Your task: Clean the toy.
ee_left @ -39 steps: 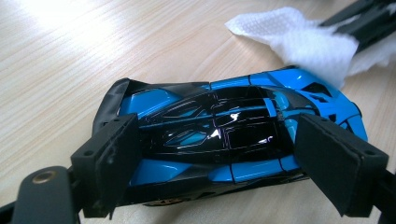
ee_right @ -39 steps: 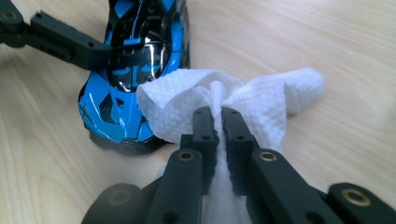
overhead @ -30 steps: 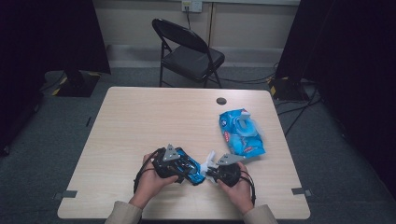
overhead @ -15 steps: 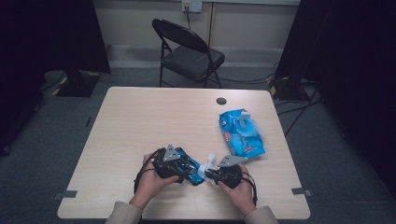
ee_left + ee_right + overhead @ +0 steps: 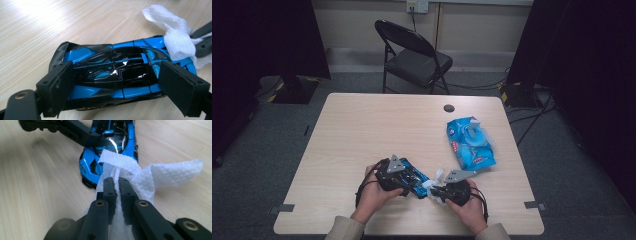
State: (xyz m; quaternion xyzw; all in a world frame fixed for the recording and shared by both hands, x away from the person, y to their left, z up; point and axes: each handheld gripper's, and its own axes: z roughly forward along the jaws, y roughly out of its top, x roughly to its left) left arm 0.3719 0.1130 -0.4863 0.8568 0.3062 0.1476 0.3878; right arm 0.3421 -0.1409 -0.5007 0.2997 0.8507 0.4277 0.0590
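Left hand-held gripper (image 5: 117, 85) clamps toy car (image 5: 120, 75) near counter (image 5: 362, 130) front edge, steadying it; right hand-held gripper (image 5: 117, 185) pinches wipe (image 5: 140, 172) tight against car nose for cleaning.

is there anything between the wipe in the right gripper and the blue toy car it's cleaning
Nothing visible does. The right gripper is shut on the white wipe, which already lies against the end of the blue toy car. The left gripper clamps the car's sides, clear of that end.
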